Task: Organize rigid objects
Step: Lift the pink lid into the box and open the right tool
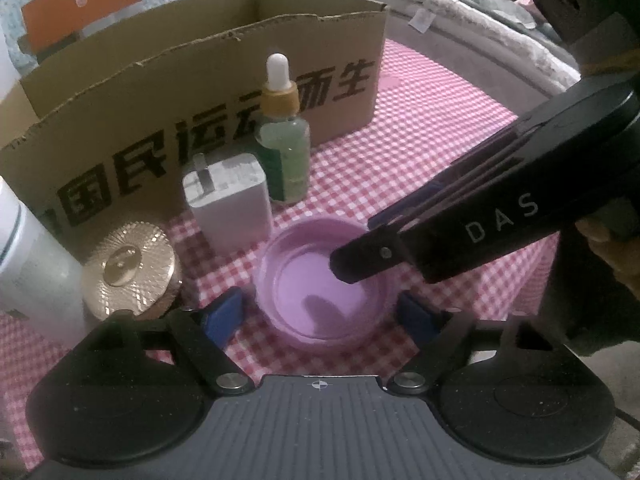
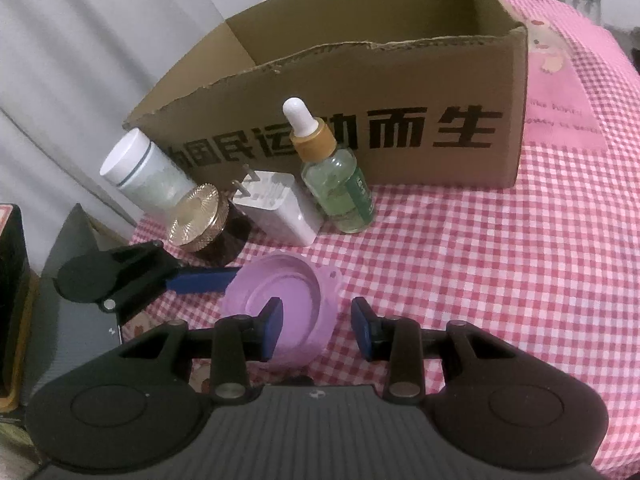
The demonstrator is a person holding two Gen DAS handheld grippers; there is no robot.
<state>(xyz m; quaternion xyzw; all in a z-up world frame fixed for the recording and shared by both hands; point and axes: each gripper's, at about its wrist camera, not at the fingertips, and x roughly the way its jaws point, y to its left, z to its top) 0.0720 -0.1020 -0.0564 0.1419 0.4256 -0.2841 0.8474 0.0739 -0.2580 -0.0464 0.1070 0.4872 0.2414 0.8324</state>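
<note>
On checked cloth, front of box: pink lid [image 1: 324, 284] lies open side up, between the blue pads of both tools — not yet in the box.
Left gripper [image 1: 324, 312]: tongs spread wide either side of the lid, pads apart from its wall as far as the left wrist view shows; no pinch yet.
Right gripper [image 2: 316, 328]: tongs part-way apart, near rim of the lid between them, one pad inside the bowl, one outside; whether they pinch the rim — cannot tell.
Row behind lid: white charger [image 1: 228, 200], dropper bottle [image 1: 285, 152], gold-capped jar [image 1: 130, 270], white bottle [image 2: 140, 172] — all on the cloth, just beside the box's front wall.
Cardboard box [image 2: 400, 80]: open top, inside looks bare where visible.
Progress: judged early — nothing seen packed, five items left.
Step in hand: likely securing the lid for a lift into the box.
</note>
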